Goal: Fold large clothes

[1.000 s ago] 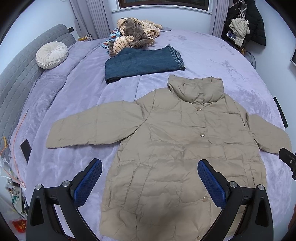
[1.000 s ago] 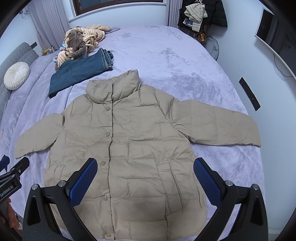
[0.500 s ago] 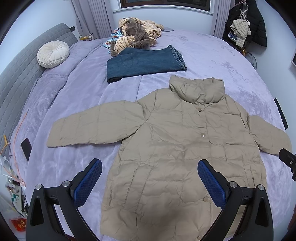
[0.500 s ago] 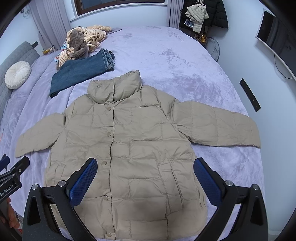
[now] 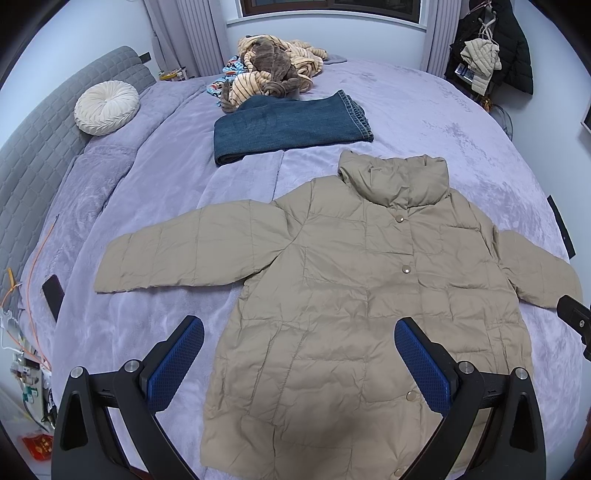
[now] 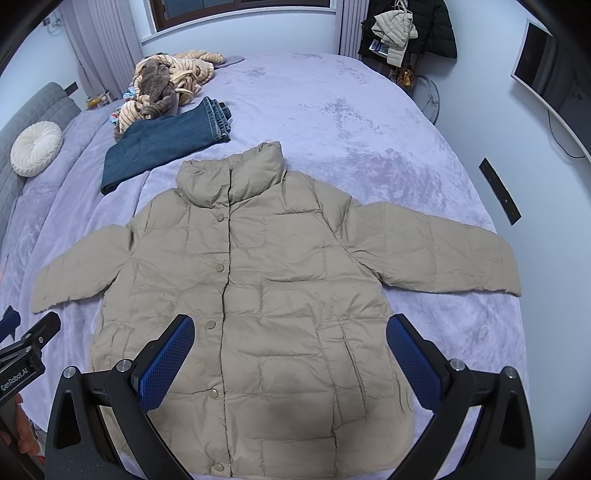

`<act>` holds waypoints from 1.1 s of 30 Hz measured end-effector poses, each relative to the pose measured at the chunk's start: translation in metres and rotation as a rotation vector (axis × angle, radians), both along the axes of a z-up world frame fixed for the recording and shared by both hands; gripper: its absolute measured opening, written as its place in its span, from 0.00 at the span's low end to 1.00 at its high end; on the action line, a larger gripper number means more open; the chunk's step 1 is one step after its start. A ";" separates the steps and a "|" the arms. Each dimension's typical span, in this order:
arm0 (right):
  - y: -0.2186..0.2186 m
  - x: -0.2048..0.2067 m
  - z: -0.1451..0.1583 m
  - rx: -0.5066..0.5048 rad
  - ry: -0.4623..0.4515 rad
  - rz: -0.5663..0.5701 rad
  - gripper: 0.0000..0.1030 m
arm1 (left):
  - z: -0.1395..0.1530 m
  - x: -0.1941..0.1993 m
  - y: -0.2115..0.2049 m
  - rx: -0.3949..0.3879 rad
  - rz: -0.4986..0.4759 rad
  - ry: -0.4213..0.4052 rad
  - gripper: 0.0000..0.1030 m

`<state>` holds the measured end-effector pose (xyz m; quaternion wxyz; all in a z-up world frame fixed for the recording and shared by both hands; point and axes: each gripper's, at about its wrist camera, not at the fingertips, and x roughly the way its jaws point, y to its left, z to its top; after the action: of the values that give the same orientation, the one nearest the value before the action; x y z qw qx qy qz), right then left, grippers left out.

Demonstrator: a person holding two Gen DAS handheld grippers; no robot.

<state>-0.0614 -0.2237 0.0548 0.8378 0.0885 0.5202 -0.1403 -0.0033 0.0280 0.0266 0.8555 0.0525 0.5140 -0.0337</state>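
On bed (image 5: 424,110), flat beige jacket (image 5: 369,295)

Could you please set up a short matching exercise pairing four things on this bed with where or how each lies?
Things:
1. beige puffer jacket
2. jeans
3. round white cushion
4. striped clothes pile

Places or states:
A. by the grey headboard
B. folded, beyond the collar
C. heaped near the window
D. spread flat, sleeves out

Pairs: 1-D, 2-B, 3-A, 4-C

You are in a home bedroom: a wide bed (image 5: 424,110) under a lilac blanket, its grey quilted headboard (image 5: 40,147) along the left edge, a round cream cushion (image 5: 107,107) there, curtained window (image 6: 240,14) beyond, coats (image 6: 410,29) hanging by the far right corner.
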 end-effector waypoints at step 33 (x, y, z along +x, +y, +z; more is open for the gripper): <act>0.002 0.000 0.001 -0.002 -0.003 -0.001 1.00 | 0.000 -0.001 0.003 -0.001 0.001 -0.001 1.00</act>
<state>-0.0617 -0.2216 0.0558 0.8386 0.0881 0.5187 -0.1409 -0.0045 0.0309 0.0267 0.8558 0.0520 0.5136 -0.0336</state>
